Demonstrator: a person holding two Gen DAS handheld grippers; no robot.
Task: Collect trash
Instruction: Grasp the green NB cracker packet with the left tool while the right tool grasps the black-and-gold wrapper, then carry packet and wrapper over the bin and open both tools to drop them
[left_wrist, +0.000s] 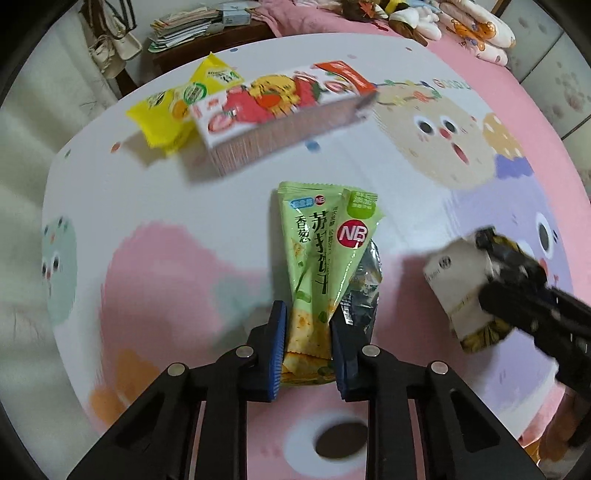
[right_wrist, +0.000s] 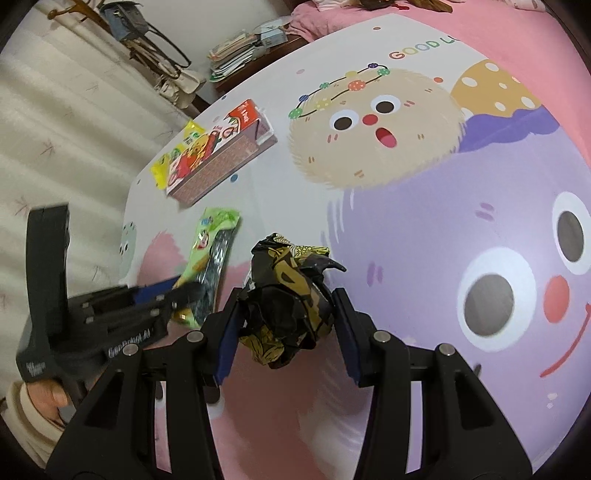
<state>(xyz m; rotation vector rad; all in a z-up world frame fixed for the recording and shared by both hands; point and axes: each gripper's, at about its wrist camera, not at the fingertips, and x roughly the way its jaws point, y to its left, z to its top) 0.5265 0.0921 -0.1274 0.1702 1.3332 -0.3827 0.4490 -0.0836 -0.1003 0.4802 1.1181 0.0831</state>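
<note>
A green snack wrapper (left_wrist: 325, 236) with a silver inside hangs above the cartoon bedspread (left_wrist: 424, 155). My left gripper (left_wrist: 308, 321) is shut on its lower end between blue pads. To the right, a crumpled black, gold and white wrapper (left_wrist: 458, 280) is held in my right gripper (left_wrist: 509, 266). The right wrist view has that crumpled wrapper (right_wrist: 284, 273) pinched in my right gripper (right_wrist: 287, 306), above the bedspread (right_wrist: 424, 229). At its left, my left gripper (right_wrist: 181, 291) carries the green wrapper (right_wrist: 212, 229).
A long strawberry-print box (left_wrist: 277, 110) and yellow snack packets (left_wrist: 173, 107) lie at the far left of the bed. Behind them are a wooden side table with stacked papers (left_wrist: 192, 26), hanging bags (left_wrist: 114, 40) and plush toys (left_wrist: 406, 14). A hand (right_wrist: 48, 398) grips the left tool.
</note>
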